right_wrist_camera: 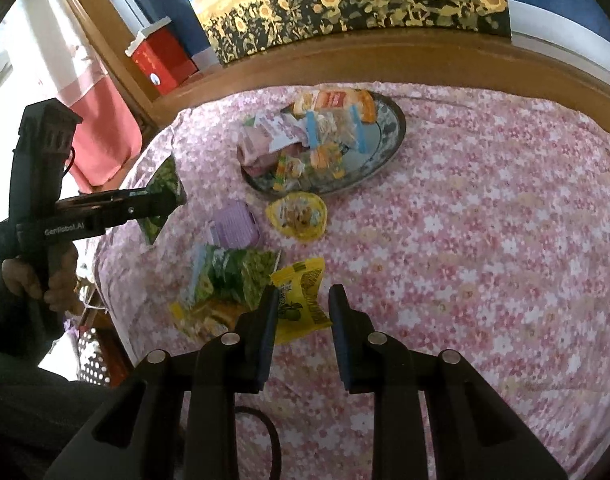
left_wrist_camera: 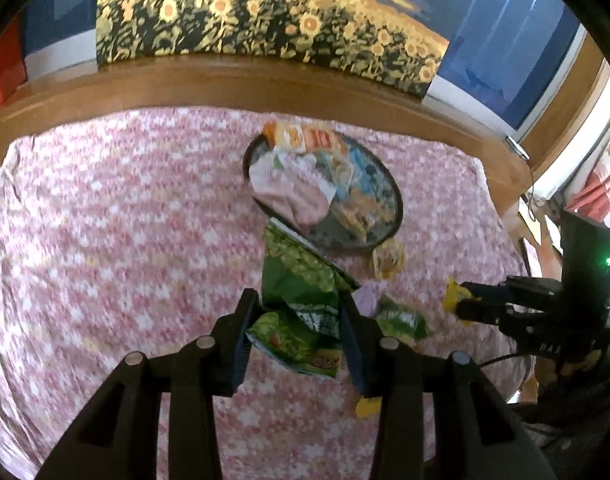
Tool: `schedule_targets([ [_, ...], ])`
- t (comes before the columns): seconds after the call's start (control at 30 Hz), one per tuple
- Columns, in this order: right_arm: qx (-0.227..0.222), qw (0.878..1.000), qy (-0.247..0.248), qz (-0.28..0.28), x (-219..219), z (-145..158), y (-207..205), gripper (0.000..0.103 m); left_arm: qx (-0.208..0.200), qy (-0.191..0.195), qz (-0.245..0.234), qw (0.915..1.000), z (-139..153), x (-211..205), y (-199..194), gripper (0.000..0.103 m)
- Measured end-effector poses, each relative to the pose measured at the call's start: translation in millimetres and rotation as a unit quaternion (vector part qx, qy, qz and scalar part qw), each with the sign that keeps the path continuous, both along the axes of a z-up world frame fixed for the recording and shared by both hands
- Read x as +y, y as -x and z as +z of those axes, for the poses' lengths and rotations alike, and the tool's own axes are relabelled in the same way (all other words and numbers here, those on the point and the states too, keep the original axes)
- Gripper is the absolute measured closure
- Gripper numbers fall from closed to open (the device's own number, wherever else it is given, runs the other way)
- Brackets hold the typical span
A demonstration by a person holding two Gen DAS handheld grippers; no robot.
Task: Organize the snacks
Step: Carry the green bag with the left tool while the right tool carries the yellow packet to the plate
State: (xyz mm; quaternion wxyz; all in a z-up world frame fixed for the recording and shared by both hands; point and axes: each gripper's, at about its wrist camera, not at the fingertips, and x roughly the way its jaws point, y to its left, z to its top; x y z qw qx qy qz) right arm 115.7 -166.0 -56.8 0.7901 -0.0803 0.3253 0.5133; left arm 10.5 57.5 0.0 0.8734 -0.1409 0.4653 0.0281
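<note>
My left gripper (left_wrist_camera: 301,302) is shut on a green snack bag (left_wrist_camera: 301,280) and holds it above the cloth; the right wrist view shows that bag (right_wrist_camera: 163,200) lifted in the left gripper (right_wrist_camera: 165,204). My right gripper (right_wrist_camera: 303,300) is open, its jaws on either side of a yellow packet (right_wrist_camera: 303,300) lying on the cloth; it also shows in the left wrist view (left_wrist_camera: 465,304). A dark oval tray (right_wrist_camera: 385,140) at the back holds several snack packets. It shows in the left wrist view too (left_wrist_camera: 389,208).
On the pink flowered cloth (right_wrist_camera: 465,240) lie a purple packet (right_wrist_camera: 235,226), a round yellow packet (right_wrist_camera: 299,216) and a green bag (right_wrist_camera: 229,276). A wooden edge (right_wrist_camera: 385,60), a sunflower picture and a red box (right_wrist_camera: 165,60) stand behind.
</note>
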Motion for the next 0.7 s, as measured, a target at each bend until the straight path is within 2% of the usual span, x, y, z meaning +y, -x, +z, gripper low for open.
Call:
schedule_targets([
  [0.27, -0.001, 1.000, -0.008, -0.009, 2.8, 9.8, -9.6, 0.076, -0.014, -0.010, -0.022, 0.9996, 11.7, -0.3, -23.8, 0.062],
  [0.6, -0.010, 0.999, -0.024, -0.024, 15.4, 27.5, -26.6, 0.076, -0.031, -0.044, -0.051, 0.9973, 25.1, 3.5, -77.0, 0.061],
  [0.7, -0.012, 0.999, -0.032, -0.029, 19.2, 33.7, -33.3, 0.076, -0.035, -0.042, -0.051, 0.9972, 27.3, 5.8, -90.1, 0.061],
])
